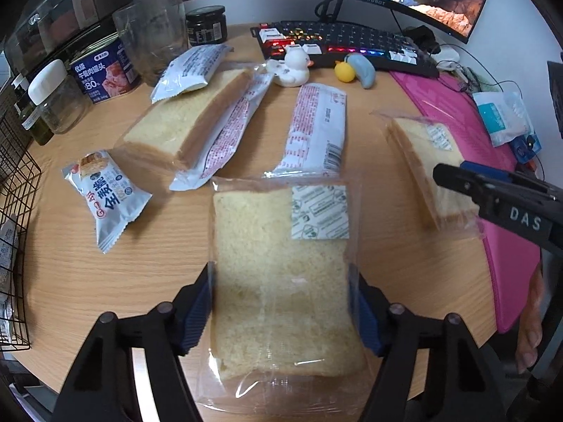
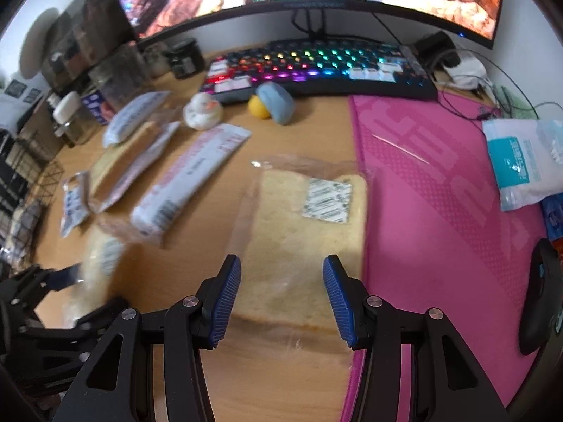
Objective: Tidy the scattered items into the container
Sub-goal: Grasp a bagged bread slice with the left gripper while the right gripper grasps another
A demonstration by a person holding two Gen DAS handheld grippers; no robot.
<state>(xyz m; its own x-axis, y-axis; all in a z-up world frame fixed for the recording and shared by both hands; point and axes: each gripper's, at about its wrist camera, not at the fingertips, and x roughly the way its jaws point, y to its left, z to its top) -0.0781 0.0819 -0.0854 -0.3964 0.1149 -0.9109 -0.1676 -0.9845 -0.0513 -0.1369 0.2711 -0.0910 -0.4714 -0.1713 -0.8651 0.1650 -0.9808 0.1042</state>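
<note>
The left gripper [image 1: 281, 313] pinches a wrapped bread slice [image 1: 281, 281] between its blue pads [image 1: 197, 313]. The right gripper [image 2: 281, 299] hangs with fingers spread over a second wrapped slice [image 2: 309, 232], which lies ahead between them on the desk [image 2: 274, 387]; contact cannot be told.
</note>
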